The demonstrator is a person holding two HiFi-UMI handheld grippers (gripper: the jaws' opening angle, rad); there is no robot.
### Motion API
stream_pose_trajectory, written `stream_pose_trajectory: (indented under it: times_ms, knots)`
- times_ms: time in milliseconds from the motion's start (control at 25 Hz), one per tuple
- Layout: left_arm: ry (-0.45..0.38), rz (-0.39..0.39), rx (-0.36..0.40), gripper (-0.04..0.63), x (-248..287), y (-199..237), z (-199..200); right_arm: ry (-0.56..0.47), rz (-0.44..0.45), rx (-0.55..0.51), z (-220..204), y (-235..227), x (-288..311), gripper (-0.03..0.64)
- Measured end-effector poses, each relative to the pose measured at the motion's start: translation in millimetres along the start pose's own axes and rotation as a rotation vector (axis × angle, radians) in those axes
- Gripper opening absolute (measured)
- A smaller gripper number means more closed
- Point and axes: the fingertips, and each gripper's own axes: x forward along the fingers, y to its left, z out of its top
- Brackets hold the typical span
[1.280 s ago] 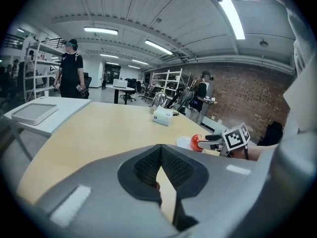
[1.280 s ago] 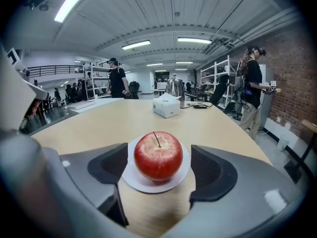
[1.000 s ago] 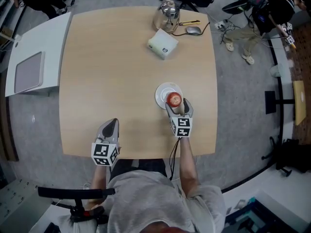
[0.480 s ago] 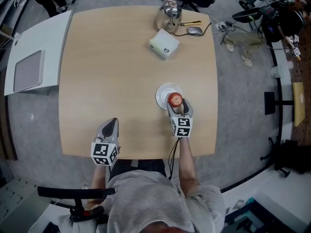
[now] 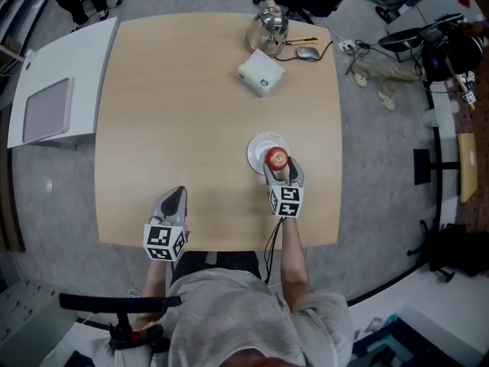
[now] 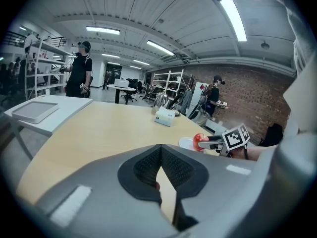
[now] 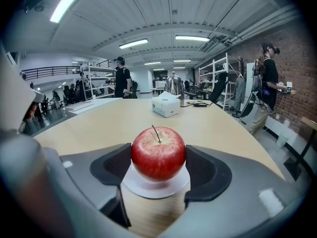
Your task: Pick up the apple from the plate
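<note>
Seen from my remote console: a pale wooden table [image 5: 191,113] stands on grey carpet [image 5: 382,167], a white side table [image 5: 84,60] just beside its left edge. Strip lights [image 7: 190,38] run along the ribbed white ceiling [image 7: 148,9]; metal shelving [image 7: 223,71] stands near a red brick wall [image 7: 297,78].

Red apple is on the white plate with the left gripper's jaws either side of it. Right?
Wrong gripper. The right gripper view shows the right gripper there: its jaws have just been closing and now press on either side of the red apple, which sits on the white plate. The left gripper has its jaws together with nothing between them.
</note>
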Motion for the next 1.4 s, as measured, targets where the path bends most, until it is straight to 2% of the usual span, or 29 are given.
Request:
stream_pose_trajectory:
  times_ms: [240,400,840,1400]
  knots:
    - [-0.015,0.001,-0.001,0.02,-12,5,5,-0.034,0.014,-0.018,19,17,-8,0.348]
    - [-0.022,0.015,-0.004,0.02,-40,5,17,-0.044,0.031,-0.025,37,34,-28,0.348]
    - [-0.063,0.059,-0.025,0.02,-62,27,7,-0.061,0.085,-0.072,43,70,-21,0.348]
    - [-0.114,0.161,-0.081,0.02,-88,57,-13,-0.095,0.207,-0.179,62,125,6,0.348]
